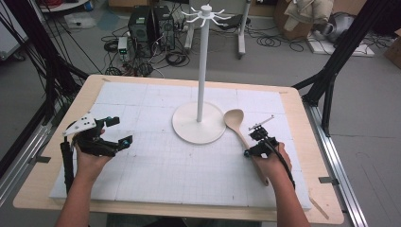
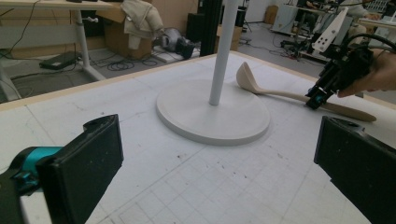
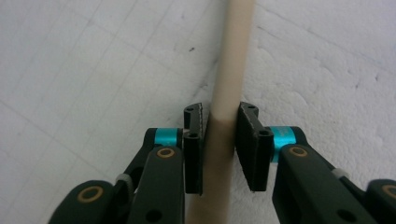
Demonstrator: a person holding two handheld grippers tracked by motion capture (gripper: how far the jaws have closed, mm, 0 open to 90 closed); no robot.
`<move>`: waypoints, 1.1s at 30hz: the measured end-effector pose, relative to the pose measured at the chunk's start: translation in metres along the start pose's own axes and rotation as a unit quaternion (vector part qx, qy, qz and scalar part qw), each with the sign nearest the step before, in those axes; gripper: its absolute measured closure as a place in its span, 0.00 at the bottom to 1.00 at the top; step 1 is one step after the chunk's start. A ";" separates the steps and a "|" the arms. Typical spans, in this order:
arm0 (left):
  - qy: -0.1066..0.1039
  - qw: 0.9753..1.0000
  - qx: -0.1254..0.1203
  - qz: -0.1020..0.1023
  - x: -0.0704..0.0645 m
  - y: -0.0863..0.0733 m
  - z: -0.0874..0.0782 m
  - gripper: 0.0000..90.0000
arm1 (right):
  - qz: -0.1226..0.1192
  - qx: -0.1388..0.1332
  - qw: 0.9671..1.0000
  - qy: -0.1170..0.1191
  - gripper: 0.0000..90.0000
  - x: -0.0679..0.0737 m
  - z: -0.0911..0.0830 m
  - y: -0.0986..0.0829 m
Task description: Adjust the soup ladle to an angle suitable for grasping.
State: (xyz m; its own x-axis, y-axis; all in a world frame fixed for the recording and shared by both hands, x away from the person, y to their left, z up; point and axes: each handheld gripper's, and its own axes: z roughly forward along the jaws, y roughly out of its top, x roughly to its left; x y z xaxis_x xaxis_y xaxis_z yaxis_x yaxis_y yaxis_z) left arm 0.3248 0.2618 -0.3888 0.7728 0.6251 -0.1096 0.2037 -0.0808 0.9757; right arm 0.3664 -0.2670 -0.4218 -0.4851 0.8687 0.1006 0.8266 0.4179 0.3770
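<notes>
A wooden spoon (image 1: 235,119) lies on the white mat with its bowl against the right edge of the white hook stand's round base (image 1: 189,128). My right gripper (image 1: 252,149) points down onto the spoon's handle (image 3: 231,56), and its jaws are shut on it from both sides. At the mat's left side, my left gripper (image 1: 121,131) hovers open with nothing between its pads. The left gripper view shows its own jaws (image 2: 215,135) wide apart, facing the stand (image 2: 215,116), the spoon (image 2: 250,79) and the right gripper (image 2: 317,97).
The stand's tall pole (image 1: 203,61) rises from the mat's centre to a crown of hooks (image 1: 206,15). The foam mat (image 1: 156,175) covers a wooden table (image 1: 326,208). Black frame struts (image 1: 331,71), computers and cables stand beyond the far edge.
</notes>
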 end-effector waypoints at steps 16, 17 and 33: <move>0.000 1.000 0.001 -0.002 0.001 0.000 0.000 0.02 | -0.015 -0.001 1.000 -0.016 0.85 -0.008 -0.011 -0.013; 0.001 1.000 0.000 -0.002 0.001 0.000 0.000 0.02 | -0.019 -0.004 1.000 -0.015 0.85 -0.009 -0.012 -0.014; -0.001 1.000 0.000 0.002 -0.002 0.003 0.003 0.02 | -0.152 0.016 0.987 0.048 0.85 -0.006 -0.025 -0.041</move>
State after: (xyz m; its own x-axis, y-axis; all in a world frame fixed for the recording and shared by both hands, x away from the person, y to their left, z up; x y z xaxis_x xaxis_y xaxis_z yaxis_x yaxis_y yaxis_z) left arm 0.3255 0.2584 -0.3866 0.7750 0.6228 -0.1069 0.2016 -0.0833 0.9759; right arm 0.3285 -0.2955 -0.4146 -0.7360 0.6729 0.0748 0.6462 0.6651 0.3743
